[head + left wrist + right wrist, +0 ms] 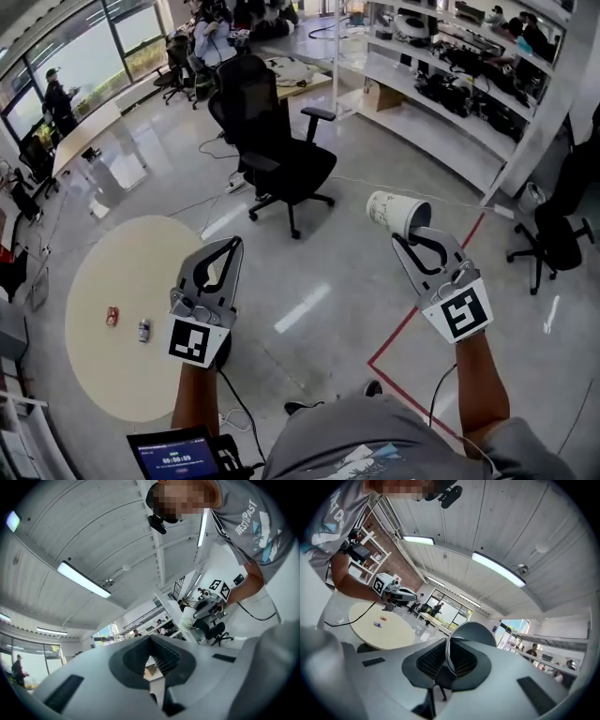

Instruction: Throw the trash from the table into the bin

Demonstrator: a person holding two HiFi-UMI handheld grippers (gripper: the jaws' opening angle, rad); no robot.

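While daylight is coming through the tall windows (56,56) at the far left, a round beige tabletop (122,384) is standing on a glossy grey floor (347,272) in a big open workroom. Two small bits of trash are lying on the tabletop towards its left side: a red piece (112,316) and, just beside it on the right, a small can (143,330). Below them, at the bottom of the head view, a small screen (176,457) is glowing blue.

The left claw (228,246) is showing at the tabletop's right edge in that view, well apart from both pieces. Its jaws are meeting tip to tip and are gripping nothing. Beyond it a black office chair (281,150) is standing on the open floor, and a red tape line (412,323) is running across the floor further right.

The right claw (415,234) is clenching on a white paper cup (392,210), pinching the cup's rim between its jaws. The cup is lying on its side in the air, its mouth turned towards the claw, and it is hanging above the floor, well apart from the tabletop. White shelving (450,84) loaded with gear is lining the room behind it, and a second black chair (553,239) is standing at the far right.
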